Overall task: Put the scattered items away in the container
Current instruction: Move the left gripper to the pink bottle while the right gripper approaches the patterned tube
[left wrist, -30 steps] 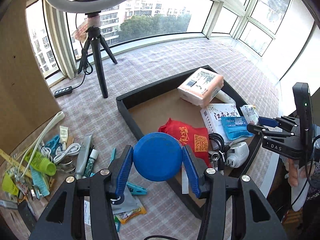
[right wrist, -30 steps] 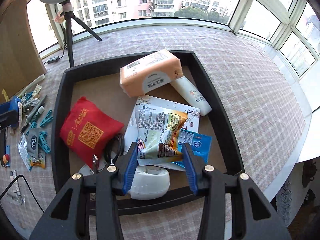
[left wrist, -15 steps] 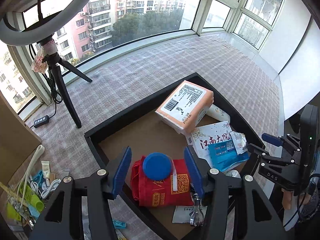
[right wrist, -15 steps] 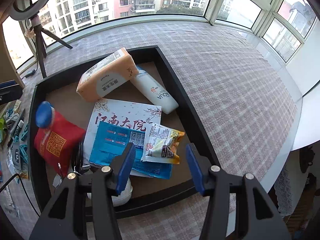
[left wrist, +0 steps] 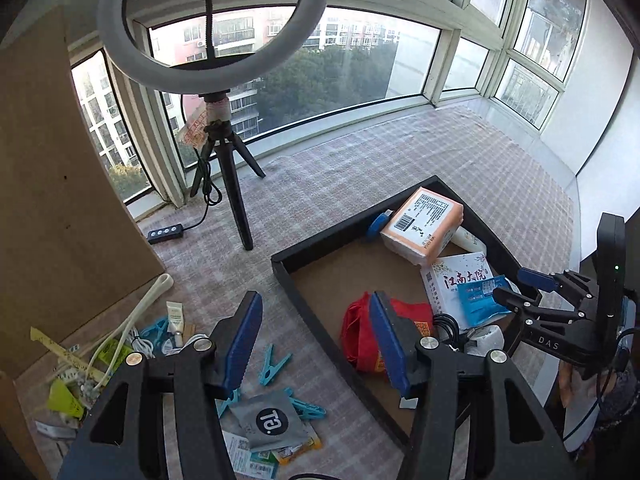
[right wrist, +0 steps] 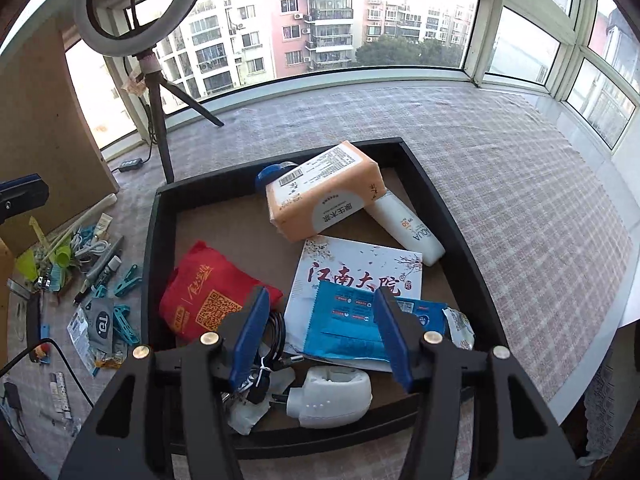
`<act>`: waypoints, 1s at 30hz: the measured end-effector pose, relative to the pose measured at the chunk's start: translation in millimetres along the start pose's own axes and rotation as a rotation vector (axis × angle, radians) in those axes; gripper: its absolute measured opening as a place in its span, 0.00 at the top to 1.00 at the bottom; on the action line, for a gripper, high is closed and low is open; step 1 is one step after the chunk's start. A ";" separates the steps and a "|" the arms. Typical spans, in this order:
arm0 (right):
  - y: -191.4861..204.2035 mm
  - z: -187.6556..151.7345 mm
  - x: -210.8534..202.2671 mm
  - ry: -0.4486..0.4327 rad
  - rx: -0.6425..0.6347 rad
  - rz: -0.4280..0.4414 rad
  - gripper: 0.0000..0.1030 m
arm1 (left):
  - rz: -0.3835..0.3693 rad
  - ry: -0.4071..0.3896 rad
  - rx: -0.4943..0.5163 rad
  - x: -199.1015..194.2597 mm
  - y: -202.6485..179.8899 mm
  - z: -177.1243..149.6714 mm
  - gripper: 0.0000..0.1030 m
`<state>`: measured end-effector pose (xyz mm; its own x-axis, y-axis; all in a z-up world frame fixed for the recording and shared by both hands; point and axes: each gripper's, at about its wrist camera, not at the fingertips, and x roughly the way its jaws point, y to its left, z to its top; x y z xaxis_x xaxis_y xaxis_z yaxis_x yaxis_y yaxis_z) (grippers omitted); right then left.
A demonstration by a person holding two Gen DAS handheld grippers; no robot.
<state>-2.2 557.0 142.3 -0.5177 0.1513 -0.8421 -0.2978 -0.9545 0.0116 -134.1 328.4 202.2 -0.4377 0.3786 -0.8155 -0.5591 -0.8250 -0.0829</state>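
We see a curved bay window (right wrist: 320, 28) wrapping the room, daylight and apartment blocks beyond it. Below the window spreads a checked cloth surface (right wrist: 500, 184). A ring light on a tripod (left wrist: 216, 32) stands near the window, with a brown board (left wrist: 52, 184) just left of it.

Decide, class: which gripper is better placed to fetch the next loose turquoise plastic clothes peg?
Left. The left gripper hangs open just above the turquoise plastic clothes peg, whereas the right gripper hangs over the black tray.
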 end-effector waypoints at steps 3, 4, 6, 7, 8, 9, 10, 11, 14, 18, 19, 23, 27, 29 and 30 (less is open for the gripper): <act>23.2 -2.1 -1.7 -0.032 -0.068 0.028 0.48 | 0.046 -0.015 -0.042 -24.0 29.9 -13.3 0.48; 31.0 -3.2 -2.9 -0.044 -0.091 0.036 0.48 | 0.058 -0.019 -0.053 -31.8 39.7 -19.1 0.48; 46.4 -5.7 -6.4 -0.070 -0.137 0.056 0.48 | 0.086 -0.022 -0.070 -46.8 58.5 -33.5 0.48; 54.4 -7.0 -7.8 -0.075 -0.162 0.067 0.48 | 0.104 -0.023 -0.080 -54.1 68.3 -41.7 0.48; 62.4 -7.8 -8.5 -0.074 -0.188 0.075 0.48 | 0.122 -0.024 -0.095 -60.6 78.4 -50.1 0.48; 70.5 -8.6 -9.2 -0.071 -0.211 0.083 0.48 | 0.137 -0.023 -0.112 -66.9 89.0 -59.4 0.48; 78.4 -9.3 -10.0 -0.069 -0.232 0.091 0.48 | 0.148 -0.020 -0.132 -72.8 99.6 -68.9 0.48; 86.0 -9.8 -10.9 -0.066 -0.251 0.099 0.48 | 0.156 -0.014 -0.152 -78.0 109.7 -78.5 0.48; 109.7 -13.2 -14.6 -0.043 -0.295 0.140 0.48 | 0.193 0.006 -0.201 -91.5 134.9 -108.7 0.48; 148.2 -24.4 -16.2 0.020 -0.355 0.222 0.48 | 0.226 0.057 -0.243 -97.2 154.9 -152.8 0.48; 159.5 -29.0 -16.9 0.035 -0.372 0.241 0.48 | 0.230 0.072 -0.254 -96.7 158.1 -164.3 0.48; 205.7 -51.5 -16.1 0.093 -0.434 0.314 0.48 | 0.219 0.142 -0.304 -83.7 162.4 -208.6 0.48; 251.5 -82.3 -4.3 0.174 -0.480 0.367 0.48 | 0.188 0.208 -0.340 -63.4 154.4 -248.9 0.50; 272.9 -99.5 2.3 0.214 -0.511 0.389 0.48 | 0.169 0.233 -0.352 -54.0 149.1 -264.7 0.50; 282.4 -107.4 4.9 0.233 -0.526 0.404 0.48 | 0.163 0.243 -0.356 -50.4 146.9 -271.2 0.50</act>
<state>-2.7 260.6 83.6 -0.3031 -0.2440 -0.9212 0.3394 -0.9309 0.1349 -3.2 74.4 75.8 -0.2986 0.1577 -0.9413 -0.2009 -0.9745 -0.0995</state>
